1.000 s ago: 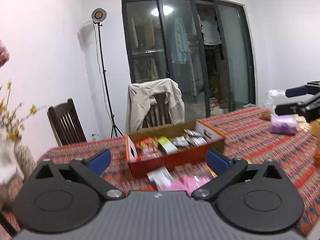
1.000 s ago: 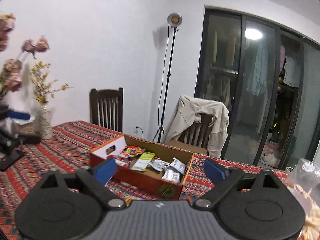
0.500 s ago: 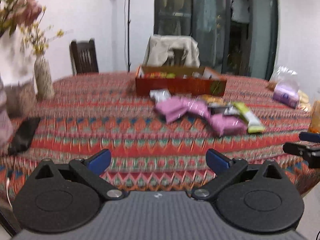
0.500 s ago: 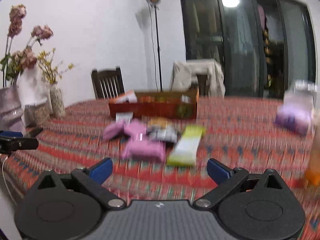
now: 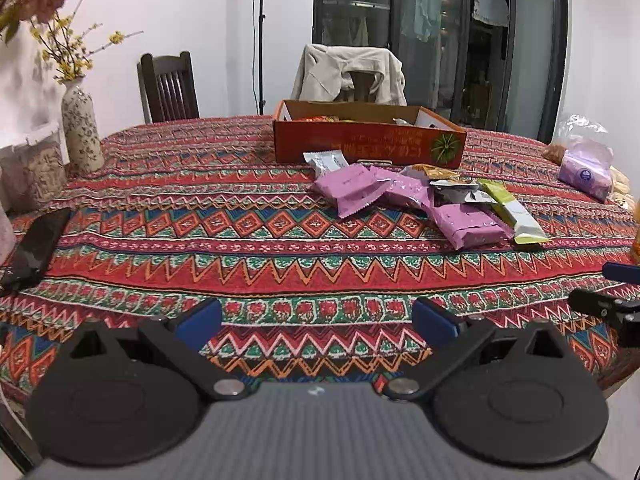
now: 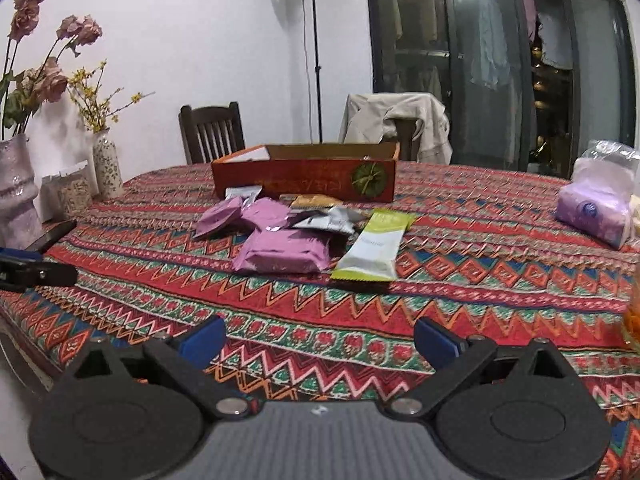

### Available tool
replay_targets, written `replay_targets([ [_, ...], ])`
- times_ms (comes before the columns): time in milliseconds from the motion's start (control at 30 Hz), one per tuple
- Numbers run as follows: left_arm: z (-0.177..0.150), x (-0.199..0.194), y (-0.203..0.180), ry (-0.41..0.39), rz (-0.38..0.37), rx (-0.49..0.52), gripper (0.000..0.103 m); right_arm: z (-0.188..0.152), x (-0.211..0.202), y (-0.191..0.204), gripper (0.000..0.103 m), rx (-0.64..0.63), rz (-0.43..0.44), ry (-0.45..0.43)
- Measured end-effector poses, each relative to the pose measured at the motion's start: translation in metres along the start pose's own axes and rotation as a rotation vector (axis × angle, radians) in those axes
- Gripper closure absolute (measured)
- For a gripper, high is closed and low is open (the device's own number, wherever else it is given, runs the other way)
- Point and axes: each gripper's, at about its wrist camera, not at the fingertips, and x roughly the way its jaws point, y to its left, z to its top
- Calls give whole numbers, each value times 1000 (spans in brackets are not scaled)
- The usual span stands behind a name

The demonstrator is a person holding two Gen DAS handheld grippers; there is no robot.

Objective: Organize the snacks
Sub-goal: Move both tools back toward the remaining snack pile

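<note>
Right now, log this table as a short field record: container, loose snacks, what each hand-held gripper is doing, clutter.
container: orange cardboard box, open top, some packets inside, at the far side of the table
loose snacks: pile in front of the box; purple packets, green bar wrapper, silver packets, one white packet
left hand-held gripper: open, empty, above the near table edge
right hand-held gripper: open, empty, short of the pile
surface: patterned red tablecloth
clutter: vases and a dark phone at left, purple tissue pack at right
</note>
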Motion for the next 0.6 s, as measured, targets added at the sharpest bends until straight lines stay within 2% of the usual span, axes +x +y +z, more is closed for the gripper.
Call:
replay_targets([
  [200,12,26,-4,5,-45,8,0,8,26,8,3,-12,46,34],
  [400,43,69,-6,8,-94,-17,0,27,62,19,3,-58,82,51],
  [600,88,134,3,38,-159,-125,0,47,101,26,4,-74,115,70],
])
